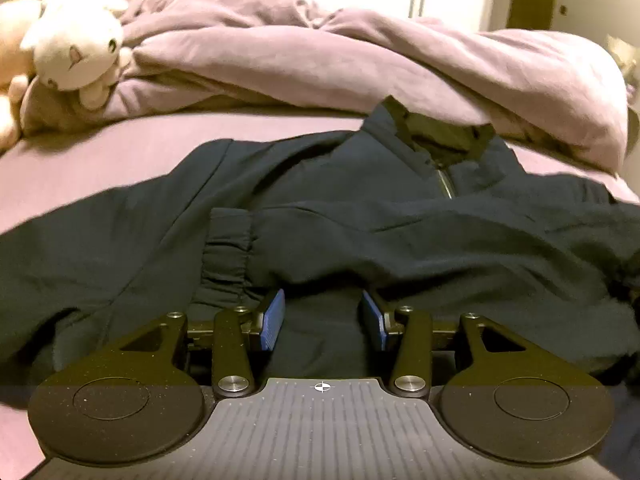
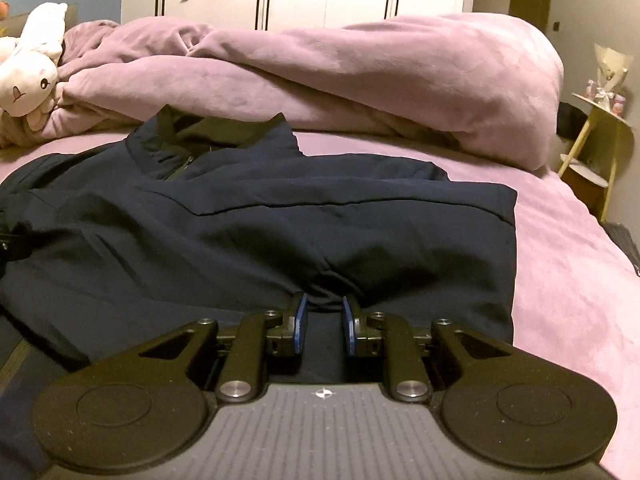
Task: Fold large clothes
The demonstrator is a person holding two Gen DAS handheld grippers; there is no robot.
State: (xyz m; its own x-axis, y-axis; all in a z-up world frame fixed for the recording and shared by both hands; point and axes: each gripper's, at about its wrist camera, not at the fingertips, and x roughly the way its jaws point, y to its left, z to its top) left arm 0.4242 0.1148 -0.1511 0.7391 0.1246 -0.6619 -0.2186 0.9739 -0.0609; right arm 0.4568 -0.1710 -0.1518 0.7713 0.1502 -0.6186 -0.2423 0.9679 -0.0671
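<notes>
A dark navy jacket lies spread on the pink bed sheet, collar toward the far side. One sleeve is folded across the body, and its elastic cuff rests just left of my left gripper. That gripper is open, its blue pads well apart with their tips tucked against a fold of the sleeve. In the right wrist view the jacket has a straight folded right edge. My right gripper is near the hem, jaws narrow, pinching a bunched ridge of jacket fabric at the tips.
A rumpled pink duvet is heaped along the far side of the bed, just behind the collar. A white plush toy sits at the far left. Bare sheet lies right of the jacket. A small side table stands beyond the bed's right edge.
</notes>
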